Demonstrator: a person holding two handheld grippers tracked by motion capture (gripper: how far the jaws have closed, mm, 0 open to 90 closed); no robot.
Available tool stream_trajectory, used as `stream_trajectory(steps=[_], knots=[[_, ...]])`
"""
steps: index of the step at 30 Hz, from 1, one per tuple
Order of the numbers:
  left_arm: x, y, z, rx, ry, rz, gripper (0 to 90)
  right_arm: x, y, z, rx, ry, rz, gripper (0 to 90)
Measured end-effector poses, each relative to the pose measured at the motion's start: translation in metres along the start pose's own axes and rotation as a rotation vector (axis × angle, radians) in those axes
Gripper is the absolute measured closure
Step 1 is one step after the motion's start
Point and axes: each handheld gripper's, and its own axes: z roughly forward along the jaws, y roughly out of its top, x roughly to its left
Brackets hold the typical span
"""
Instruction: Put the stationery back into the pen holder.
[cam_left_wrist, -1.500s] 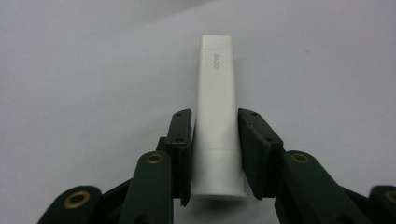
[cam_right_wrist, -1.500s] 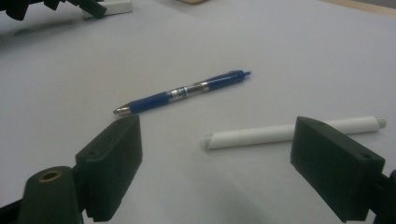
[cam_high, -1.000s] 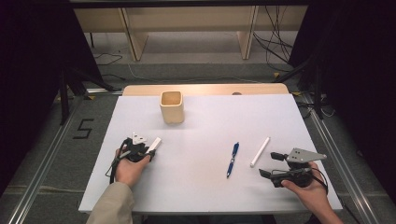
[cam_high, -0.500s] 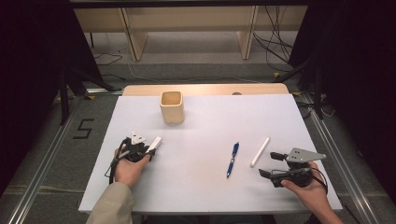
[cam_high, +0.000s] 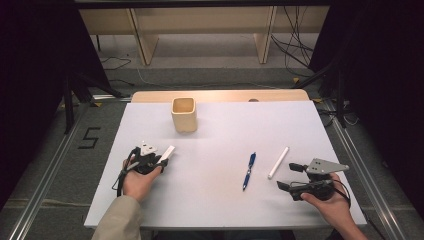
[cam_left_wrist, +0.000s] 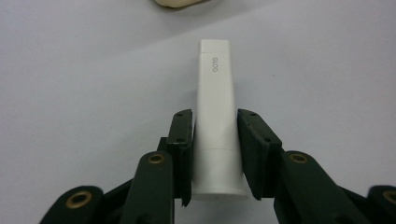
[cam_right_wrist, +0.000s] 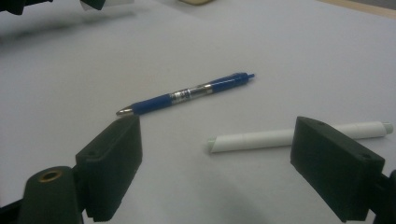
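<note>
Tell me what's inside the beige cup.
From the high view, the beige cup shows only its shadowed inner walls; nothing sticks out above the rim. Its bottom is hidden, so something small could lie there.

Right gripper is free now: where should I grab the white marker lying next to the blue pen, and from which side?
Grip the white marker at mid-barrel, coming from above with the right gripper turned so its fingers straddle the barrel crosswise. It lies flat on the table, a slim, even cylinder, apart from the blue pen, so the middle looks balanced and unobstructed.
</note>
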Motion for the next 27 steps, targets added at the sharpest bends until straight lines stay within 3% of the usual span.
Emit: stream_trajectory(steps=[12, 18, 27], knots=[[-0.011, 0.003, -0.006, -0.02, -0.047, 0.044, 67.2, 0.0, 0.001, 0.001, 0.001, 0.004, -0.004, 17.5], [-0.022, 0.006, -0.011, -0.031, -0.11, 0.091, 67.2, 0.001, 0.001, 0.001, 0.004, 0.012, -0.01, 17.5], [-0.033, 0.008, -0.013, -0.03, -0.152, 0.142, 67.2, 0.002, 0.001, 0.002, 0.004, 0.017, -0.013, 17.5]])
